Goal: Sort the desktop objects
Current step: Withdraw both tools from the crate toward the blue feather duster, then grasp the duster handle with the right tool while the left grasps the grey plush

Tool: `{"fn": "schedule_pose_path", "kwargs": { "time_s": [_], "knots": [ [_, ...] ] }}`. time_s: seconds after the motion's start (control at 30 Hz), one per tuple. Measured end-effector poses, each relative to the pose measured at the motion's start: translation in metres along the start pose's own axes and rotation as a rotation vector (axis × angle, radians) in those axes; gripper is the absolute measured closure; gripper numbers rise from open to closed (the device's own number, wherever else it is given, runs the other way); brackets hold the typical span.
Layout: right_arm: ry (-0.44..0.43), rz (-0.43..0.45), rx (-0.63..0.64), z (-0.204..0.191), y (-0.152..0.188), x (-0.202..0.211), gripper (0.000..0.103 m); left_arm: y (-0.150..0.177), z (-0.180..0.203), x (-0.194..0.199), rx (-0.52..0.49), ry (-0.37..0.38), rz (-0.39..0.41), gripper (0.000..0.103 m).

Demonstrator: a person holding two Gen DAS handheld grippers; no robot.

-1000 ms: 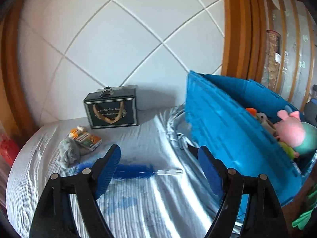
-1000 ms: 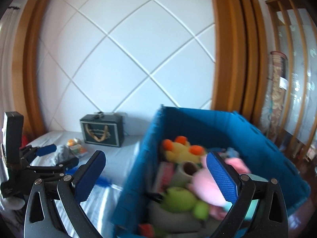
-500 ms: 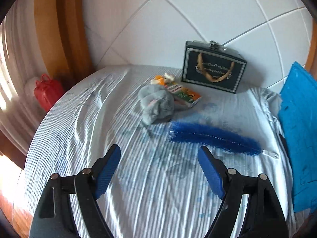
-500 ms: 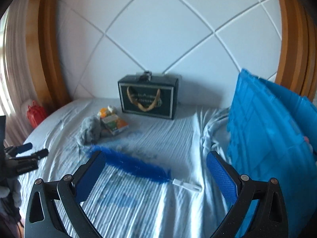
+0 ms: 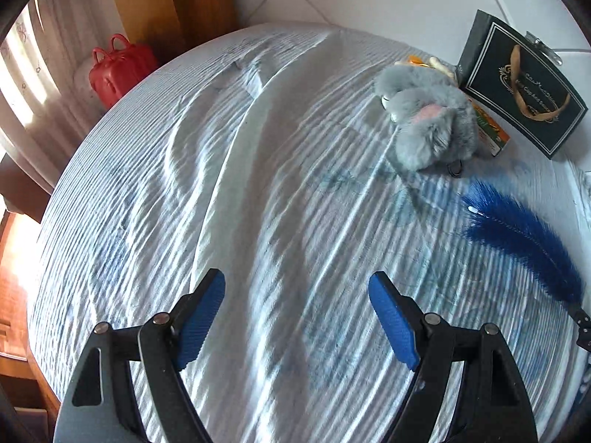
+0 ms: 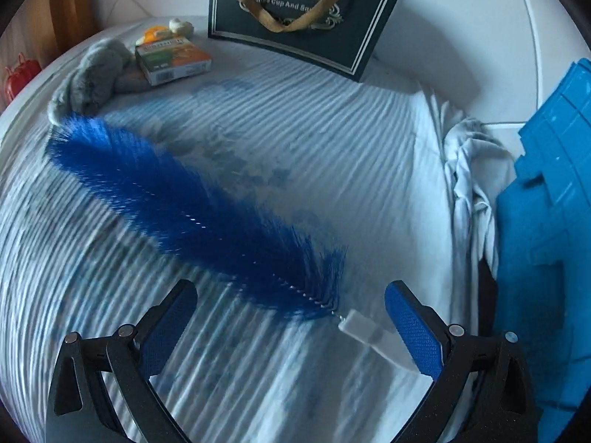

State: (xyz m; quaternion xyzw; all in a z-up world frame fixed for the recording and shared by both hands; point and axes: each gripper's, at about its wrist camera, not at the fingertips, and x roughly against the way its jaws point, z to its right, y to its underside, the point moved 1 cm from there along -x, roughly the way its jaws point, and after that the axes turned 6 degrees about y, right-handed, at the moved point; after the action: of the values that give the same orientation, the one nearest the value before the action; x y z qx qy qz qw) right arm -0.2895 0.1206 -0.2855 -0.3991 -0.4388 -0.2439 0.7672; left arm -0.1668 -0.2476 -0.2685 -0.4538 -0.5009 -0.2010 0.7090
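Right wrist view: a dark gift bag with tan handles stands at the far edge of a striped bedsheet, against a white padded wall. To its left lie a small orange-and-green box and a grey plush toy, the two touching. A blue plastic crate rises at the right, beside a bunched fold of the sheet. A blue feather duster stretches diagonally across the sheet, its tip just beside the plush toy and its white handle reaching toward the camera. The right gripper hangs low over it with jaws wide apart; the base of the bristles lies between the fingers, and the handle sits close against the right-hand pad, though contact cannot be told.

Left wrist view: the left gripper hovers with jaws spread over bare, wrinkled sheet, holding nothing. The plush toy lies well ahead to the right, the gift bag behind it, and the duster off to the right, outside the fingers. A red case sits beyond the bed's edge near a wooden post.
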Motion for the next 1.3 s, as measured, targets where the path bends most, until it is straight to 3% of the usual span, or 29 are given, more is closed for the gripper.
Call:
{"fn": "schedule_pose_path", "kwargs": {
  "time_s": [0.1, 0.17, 0.2, 0.23, 0.3, 0.37, 0.4, 0.43, 0.47, 0.53, 0.7, 0.77, 0.8, 0.83, 0.87, 0.93, 0.97, 1.03, 1.1, 1.17, 1.27, 1.3],
  "knots": [
    [-0.007, -0.049, 0.025, 0.001, -0.003, -0.03, 0.001, -0.008, 0.001, -0.009, 0.005, -0.014, 0.015, 0.023],
    [-0.063, -0.022, -0.057, 0.012, -0.007, -0.035, 0.006, -0.015, 0.003, -0.014, 0.011, -0.012, 0.021, 0.023],
    [-0.102, -0.013, -0.113, 0.019, -0.01, -0.038, 0.03, -0.019, 0.006, -0.017, 0.013, -0.011, 0.022, 0.023],
    [-0.135, 0.002, -0.159, 0.023, -0.013, -0.037, 0.045, -0.025, 0.008, -0.02, 0.013, -0.008, 0.027, 0.023],
    [-0.119, 0.012, -0.217, 0.031, -0.019, -0.035, 0.058, -0.039, 0.018, -0.024, 0.005, 0.006, 0.046, 0.023],
    [-0.225, 0.024, -0.35, 0.049, -0.02, -0.03, 0.062, -0.057, 0.035, -0.022, -0.014, 0.032, 0.08, 0.023],
    [-0.274, 0.034, -0.408, 0.057, -0.02, -0.028, 0.068, -0.067, 0.044, -0.021, -0.025, 0.051, 0.099, 0.023],
    [-0.318, 0.056, -0.483, 0.069, -0.017, -0.022, 0.092, -0.077, 0.056, -0.021, -0.039, 0.068, 0.117, 0.023],
    [-0.333, 0.07, -0.541, 0.079, -0.015, -0.018, 0.101, -0.087, 0.068, -0.023, -0.056, 0.085, 0.132, 0.023],
    [-0.305, 0.033, -0.598, 0.096, -0.012, -0.024, 0.101, -0.106, 0.091, -0.029, -0.085, 0.107, 0.153, 0.023],
    [-0.294, 0.029, -0.513, 0.087, -0.013, -0.018, 0.098, -0.143, 0.138, -0.073, -0.129, 0.124, 0.109, 0.023],
    [-0.291, 0.037, -0.476, 0.079, -0.016, -0.017, 0.093, -0.148, 0.15, -0.096, -0.157, 0.138, 0.061, 0.023],
    [-0.287, 0.036, -0.458, 0.076, -0.017, -0.017, 0.084, -0.146, 0.155, -0.107, -0.168, 0.115, 0.029, 0.027],
    [-0.272, 0.028, -0.436, 0.073, -0.018, -0.017, 0.07, -0.143, 0.157, -0.114, -0.186, 0.078, 0.021, 0.043],
    [-0.257, 0.021, -0.412, 0.07, -0.019, -0.018, 0.062, -0.139, 0.159, -0.112, -0.217, 0.05, 0.044, 0.048],
    [-0.236, 0.016, -0.372, 0.066, -0.018, -0.019, 0.041, -0.127, 0.153, -0.104, -0.222, 0.074, 0.041, 0.053],
    [-0.223, 0.017, -0.348, 0.064, -0.015, -0.018, 0.038, -0.119, 0.146, -0.099, -0.22, 0.084, 0.04, 0.054],
    [-0.2, 0.011, -0.291, 0.058, -0.009, -0.015, 0.022, -0.099, 0.131, -0.087, -0.223, 0.078, 0.029, 0.054],
    [-0.176, -0.006, -0.223, 0.052, -0.004, -0.015, 0.013, -0.078, 0.111, -0.071, -0.221, 0.071, 0.01, 0.054],
    [-0.125, -0.026, -0.131, 0.041, 0.0, -0.019, 0.01, -0.055, 0.09, -0.057, -0.208, 0.054, -0.012, 0.054],
    [-0.061, -0.044, -0.078, 0.034, -0.002, -0.033, 0.01, -0.028, 0.063, -0.042, -0.182, 0.028, -0.053, 0.054],
    [-0.07, -0.048, -0.088, 0.034, -0.002, -0.037, 0.015, -0.02, 0.057, -0.038, -0.181, 0.017, -0.067, 0.054]
  ]
}}
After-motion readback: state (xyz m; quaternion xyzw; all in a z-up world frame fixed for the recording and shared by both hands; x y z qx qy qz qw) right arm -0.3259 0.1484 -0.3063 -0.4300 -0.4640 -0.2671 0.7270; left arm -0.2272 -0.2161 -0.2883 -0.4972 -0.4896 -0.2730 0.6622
